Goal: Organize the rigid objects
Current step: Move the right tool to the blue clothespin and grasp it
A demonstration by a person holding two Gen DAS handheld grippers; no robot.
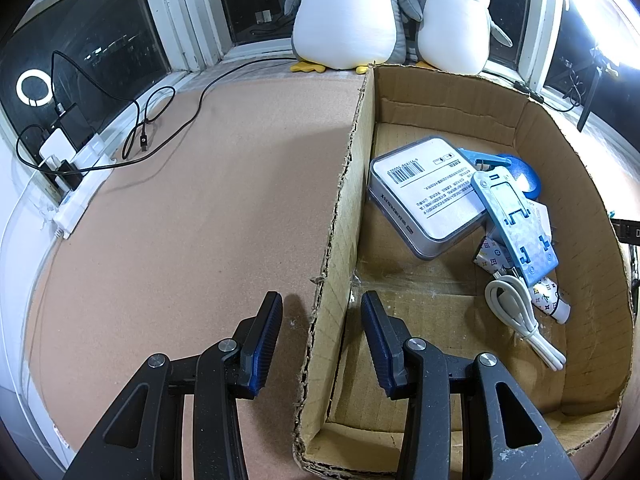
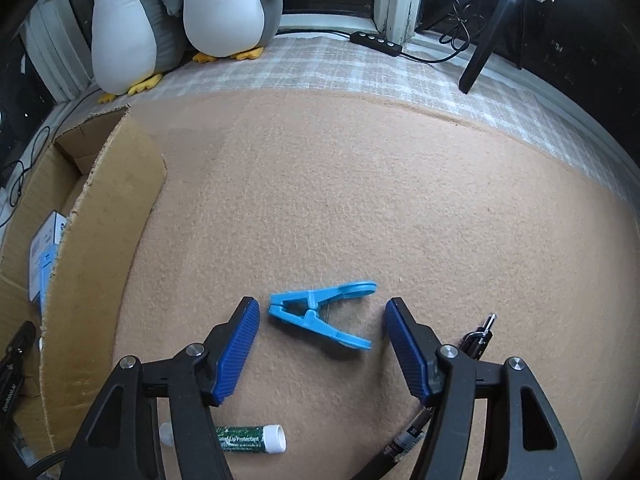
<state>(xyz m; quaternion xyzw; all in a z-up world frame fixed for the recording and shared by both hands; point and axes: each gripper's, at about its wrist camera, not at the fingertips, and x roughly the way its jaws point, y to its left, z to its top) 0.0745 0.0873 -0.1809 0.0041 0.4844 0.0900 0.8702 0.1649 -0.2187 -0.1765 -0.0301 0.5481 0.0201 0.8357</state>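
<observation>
A blue plastic clip [image 2: 320, 314] lies on the tan felt mat, between the fingers of my open right gripper [image 2: 322, 320]. A green lip balm tube [image 2: 250, 439] lies near under that gripper. A black pen-like item [image 2: 476, 338] lies at the right finger. My left gripper [image 1: 322, 320] is open and straddles the left wall of a cardboard box [image 1: 344, 208]. The box holds a grey tin [image 1: 428, 196], a light blue folding stand [image 1: 516, 228], a white cable [image 1: 520, 320] and a patterned tube [image 1: 548, 298].
Two plush penguins [image 1: 344, 12] stand on the sill behind the box. Black cables and a power strip [image 1: 76, 184] lie at the mat's left edge. A black remote [image 2: 376, 42] and a stand leg [image 2: 484, 40] are at the far right sill.
</observation>
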